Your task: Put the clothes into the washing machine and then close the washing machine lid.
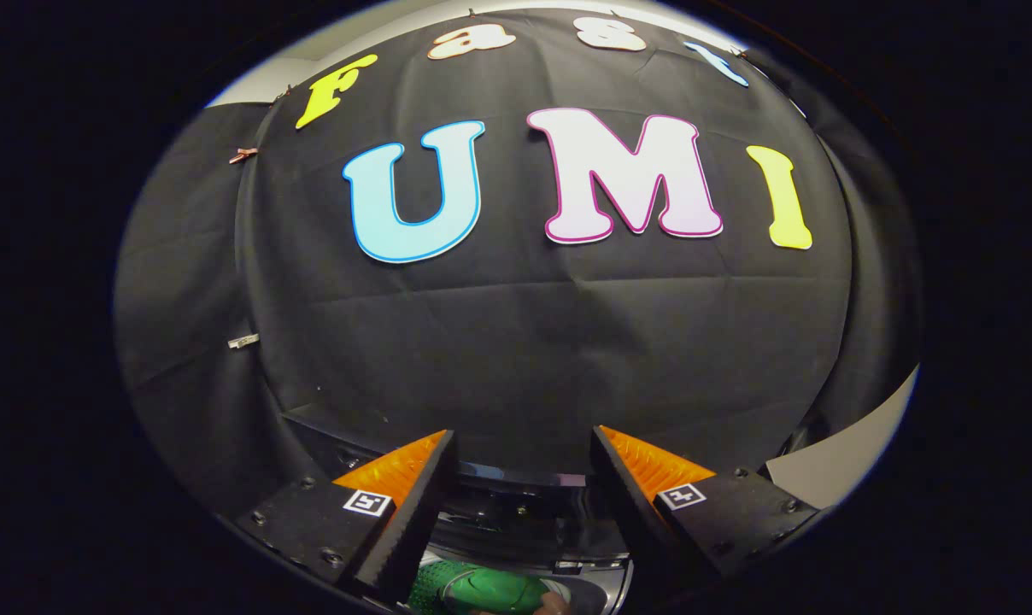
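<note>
My gripper (524, 444) is open, its two fingers spread wide with nothing between them, pointing at the booth's black cloth wall. Low down between the fingers I see the dark top of the washing machine (516, 512) with a glossy rim. Below that, close to the finger bases, a green piece of clothing (482, 589) lies partly hidden under the fingers. Whether it lies inside the machine's opening I cannot tell. The machine's lid cannot be made out.
The black cloth wall (524, 342) stands close ahead, just behind the machine. A pale strip of surface (849, 453) shows at the right beyond the right finger. Small clips (243, 341) hold the cloth at the left.
</note>
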`<act>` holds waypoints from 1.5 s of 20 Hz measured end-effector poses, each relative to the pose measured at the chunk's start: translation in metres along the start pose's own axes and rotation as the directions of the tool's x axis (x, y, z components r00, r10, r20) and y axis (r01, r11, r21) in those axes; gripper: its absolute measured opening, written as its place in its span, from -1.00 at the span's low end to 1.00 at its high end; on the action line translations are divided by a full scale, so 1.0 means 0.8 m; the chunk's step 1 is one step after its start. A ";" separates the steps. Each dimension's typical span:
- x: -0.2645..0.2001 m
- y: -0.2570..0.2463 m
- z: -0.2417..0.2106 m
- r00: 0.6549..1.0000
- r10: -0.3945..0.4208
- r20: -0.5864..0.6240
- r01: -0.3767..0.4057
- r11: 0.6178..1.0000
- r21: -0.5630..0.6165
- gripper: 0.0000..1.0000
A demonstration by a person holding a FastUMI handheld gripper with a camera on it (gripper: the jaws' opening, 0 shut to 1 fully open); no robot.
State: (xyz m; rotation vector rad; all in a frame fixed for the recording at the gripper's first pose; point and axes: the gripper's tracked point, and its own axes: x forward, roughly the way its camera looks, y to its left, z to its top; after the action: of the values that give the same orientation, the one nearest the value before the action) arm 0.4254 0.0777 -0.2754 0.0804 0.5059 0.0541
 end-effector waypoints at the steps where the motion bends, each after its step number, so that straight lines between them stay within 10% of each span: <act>1: 0.000 -0.001 -0.001 1.000 -0.002 -0.005 0.002 1.000 0.004 0.94; 30: -0.143 0.020 -0.096 0.979 -0.036 -0.199 0.039 0.999 0.010 0.91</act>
State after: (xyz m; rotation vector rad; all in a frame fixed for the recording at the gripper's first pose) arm 0.2879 0.0907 -0.2856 0.0795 0.7077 0.0214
